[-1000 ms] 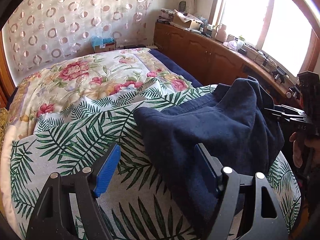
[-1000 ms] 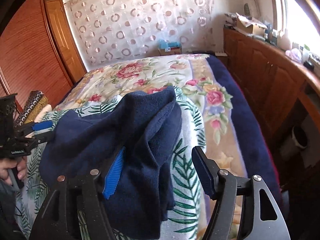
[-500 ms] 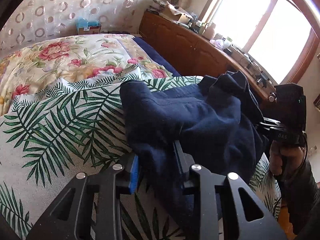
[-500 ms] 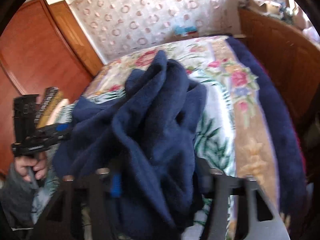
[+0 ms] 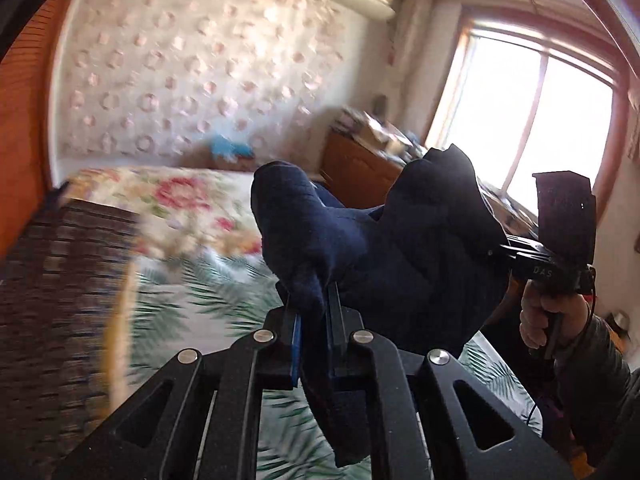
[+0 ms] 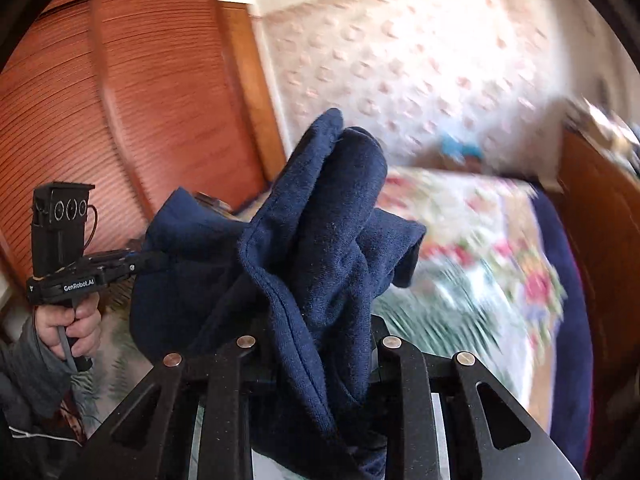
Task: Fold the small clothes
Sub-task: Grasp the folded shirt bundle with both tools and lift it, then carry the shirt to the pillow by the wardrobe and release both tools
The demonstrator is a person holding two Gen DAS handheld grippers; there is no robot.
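Observation:
A small navy blue garment hangs bunched in the air above the bed, held at two ends. My left gripper is shut on one edge of it; blue pads pinch the cloth. My right gripper is shut on the other end of the garment, and its fingers are hidden under the cloth. The right gripper also shows in the left wrist view, the left one in the right wrist view, each clamped on the fabric.
The bed below has a palm-leaf sheet and a floral quilt. A woven dark basket or headboard is at left. Wooden cabinets and a window stand at right, a wardrobe at left.
Both grippers closed on the navy garment and lifted it off the bed. The views tilted up quickly and the background is blurred.

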